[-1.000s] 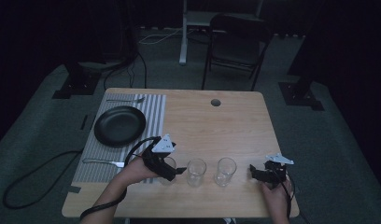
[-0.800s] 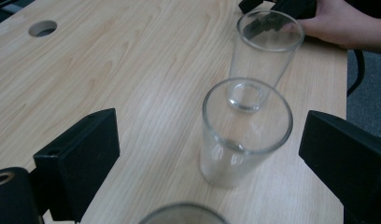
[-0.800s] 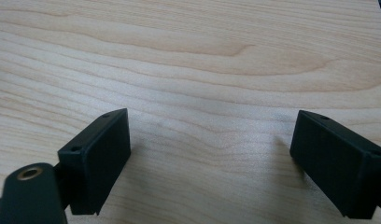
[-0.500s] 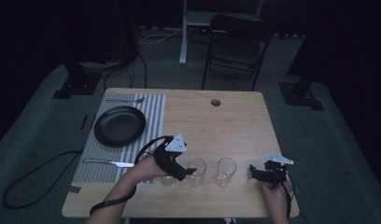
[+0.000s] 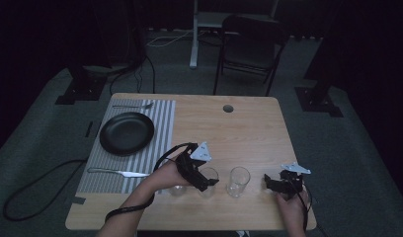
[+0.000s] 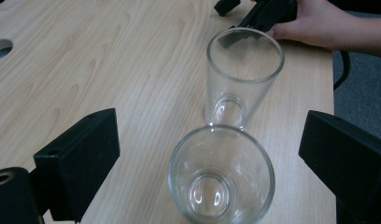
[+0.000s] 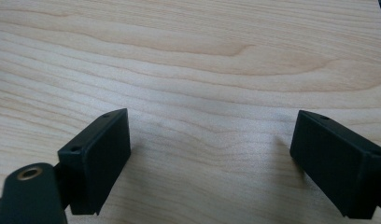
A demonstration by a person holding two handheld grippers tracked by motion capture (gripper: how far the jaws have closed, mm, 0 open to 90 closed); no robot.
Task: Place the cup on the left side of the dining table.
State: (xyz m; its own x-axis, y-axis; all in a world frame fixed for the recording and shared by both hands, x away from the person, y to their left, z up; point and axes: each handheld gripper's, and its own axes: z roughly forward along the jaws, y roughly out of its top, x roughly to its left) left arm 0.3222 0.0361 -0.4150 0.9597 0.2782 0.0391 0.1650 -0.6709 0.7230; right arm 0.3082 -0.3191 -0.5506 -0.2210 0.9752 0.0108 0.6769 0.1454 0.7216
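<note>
Glasses are what this seems to be about: three sit in a row near the bench's front edge. The left gripper (image 5: 202, 178) has its jaws spread wide around the middle glass (image 6: 221, 175), not touching it yet as far as I can tell. The tall glass (image 6: 242, 77) stands just behind it in the left gripper view. My guess is the grab is underway, so next it needs to close gently and centred. The right gripper (image 5: 278, 183) sits spread over bare wood near the front right corner.
</note>
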